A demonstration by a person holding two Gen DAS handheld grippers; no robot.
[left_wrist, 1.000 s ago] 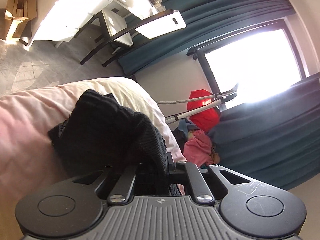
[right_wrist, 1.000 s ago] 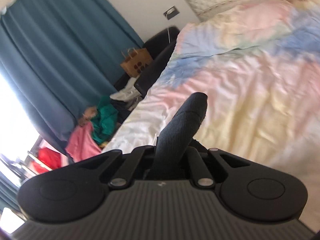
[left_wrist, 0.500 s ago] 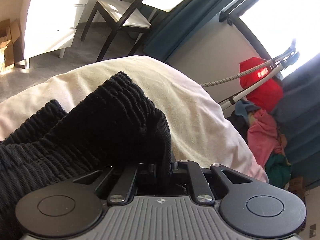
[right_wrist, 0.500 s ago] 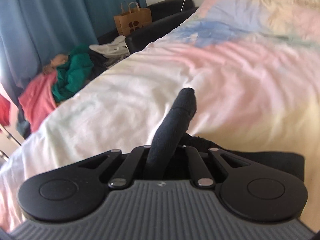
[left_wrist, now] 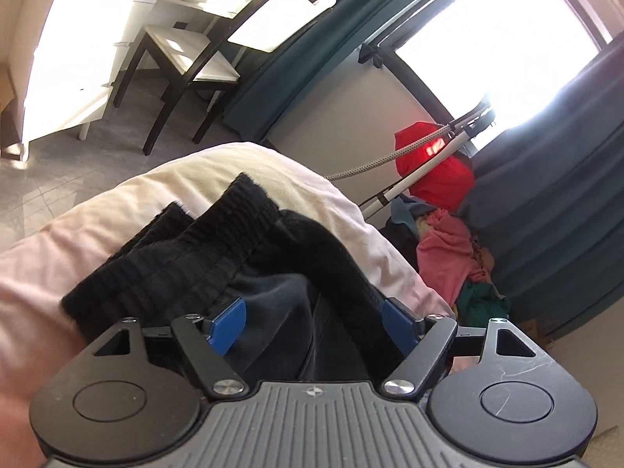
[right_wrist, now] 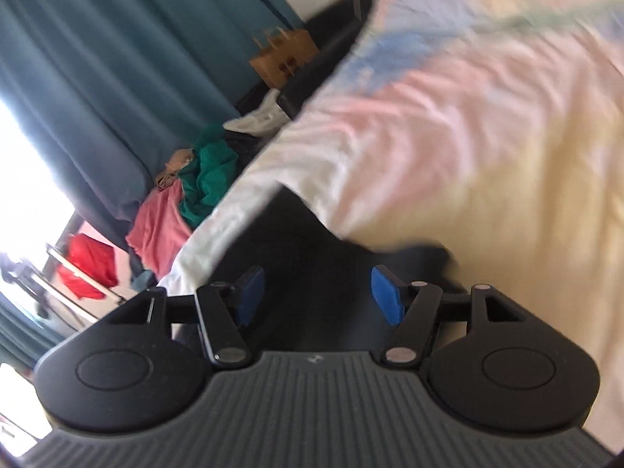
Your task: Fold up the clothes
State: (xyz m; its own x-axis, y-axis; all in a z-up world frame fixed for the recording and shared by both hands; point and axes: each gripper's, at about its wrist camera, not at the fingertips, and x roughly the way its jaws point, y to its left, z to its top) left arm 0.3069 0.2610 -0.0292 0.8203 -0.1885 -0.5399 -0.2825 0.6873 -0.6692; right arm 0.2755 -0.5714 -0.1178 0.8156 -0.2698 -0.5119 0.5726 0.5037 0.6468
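Note:
A black ribbed knit garment [left_wrist: 202, 257] lies bunched on the pastel bedspread [left_wrist: 241, 171]. My left gripper [left_wrist: 312, 323] is open, its blue pads [left_wrist: 228, 321] spread wide, with the garment's cloth lying loose between them. In the right wrist view, my right gripper [right_wrist: 316, 292] is also open, blue pads [right_wrist: 384, 290] apart, just over a dark part of the same garment [right_wrist: 296, 249] on the bedspread [right_wrist: 468, 117]. The right view is blurred.
Beside the bed lies a pile of pink, green and red clothes [left_wrist: 448, 249] by teal curtains [left_wrist: 553, 210]. A dark chair [left_wrist: 183, 62] and white desk [left_wrist: 78, 50] stand beyond the bed's end. A paper bag [right_wrist: 282, 56] sits on a dark seat.
Both grippers were shut on the black garment. Now both have opened and let go of it, and the cloth lies on the bed.

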